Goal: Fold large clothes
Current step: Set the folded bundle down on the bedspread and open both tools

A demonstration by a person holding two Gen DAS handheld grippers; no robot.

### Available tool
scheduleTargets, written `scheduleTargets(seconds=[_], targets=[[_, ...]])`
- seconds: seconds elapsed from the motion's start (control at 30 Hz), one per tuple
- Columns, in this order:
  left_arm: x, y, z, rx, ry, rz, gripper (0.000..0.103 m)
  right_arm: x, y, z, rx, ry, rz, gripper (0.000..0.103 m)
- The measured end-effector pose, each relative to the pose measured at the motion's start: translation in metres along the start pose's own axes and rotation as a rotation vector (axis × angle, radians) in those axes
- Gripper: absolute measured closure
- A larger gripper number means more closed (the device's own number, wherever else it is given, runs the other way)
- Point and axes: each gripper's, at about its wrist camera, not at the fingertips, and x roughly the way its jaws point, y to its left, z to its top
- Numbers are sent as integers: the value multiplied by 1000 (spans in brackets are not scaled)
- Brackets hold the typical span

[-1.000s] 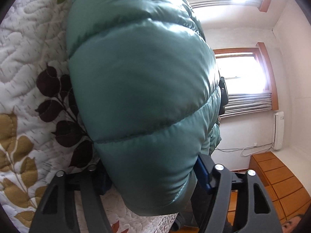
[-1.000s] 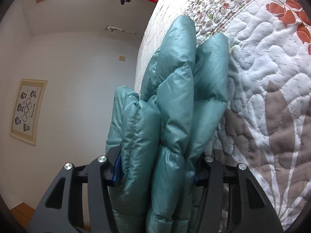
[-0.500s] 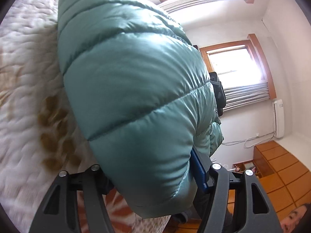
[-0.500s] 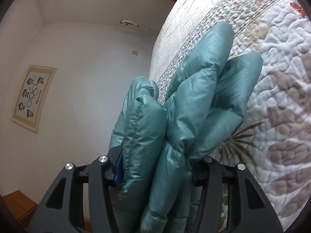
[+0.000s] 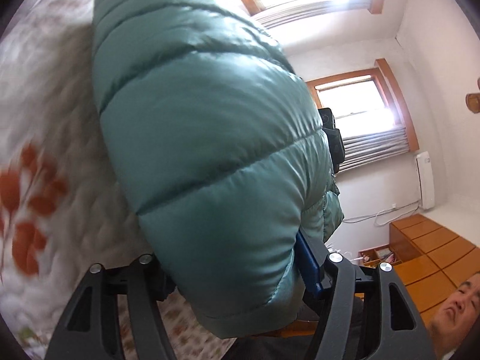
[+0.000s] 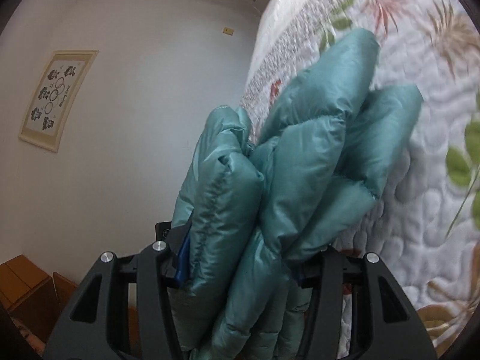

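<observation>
The left gripper point(image 5: 237, 273) and the right gripper point(image 6: 240, 267) each have their jaws clenched on a thick bunch of the teal jacket point(image 5: 204, 138), which hangs in the air over the quilted bed point(image 6: 420, 210). The step in hand appears to be carrying the gathered jacket across to lay a fold. Keep both grips firm: the slick, puffy fabric can creep out. Move both grippers together at one level, lower the far edge onto the bed first, then align the edges before releasing.

Glossy teal puffer jacket point(image 5: 210, 138), stitched matt quilt point(image 6: 420, 210), matt black plastic tongs point(image 6: 237, 267)
</observation>
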Motion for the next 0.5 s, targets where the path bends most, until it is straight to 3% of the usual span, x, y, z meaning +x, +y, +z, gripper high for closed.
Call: scheduleTargets(seconds=[0.1,0.17,0.27,0.33,0.4,0.43,0.5], targets=[[5,21,-7,-24,10,-22,26,10,-16,-12,33,14,-19,47],[5,26,-8,-33,-4,-36,18,9,-21,-16,34,5,-63,32],[-6,17,-8,-11,-25,53,6,-1,-10,-20,16,-10,-116,26],[-28,3,-9,26,-81,159,6,-16,8,-21,-36,-35,-160,25],[-56,-13,-10,59,-179,208,4,-36,39,-27,-130,-99,-250,25],[-68,-22,-11,77,-232,202,4,-45,57,-30,-197,-146,-326,27],[-78,-42,-14,128,-268,121,4,-54,99,-41,-365,-238,-471,40]])
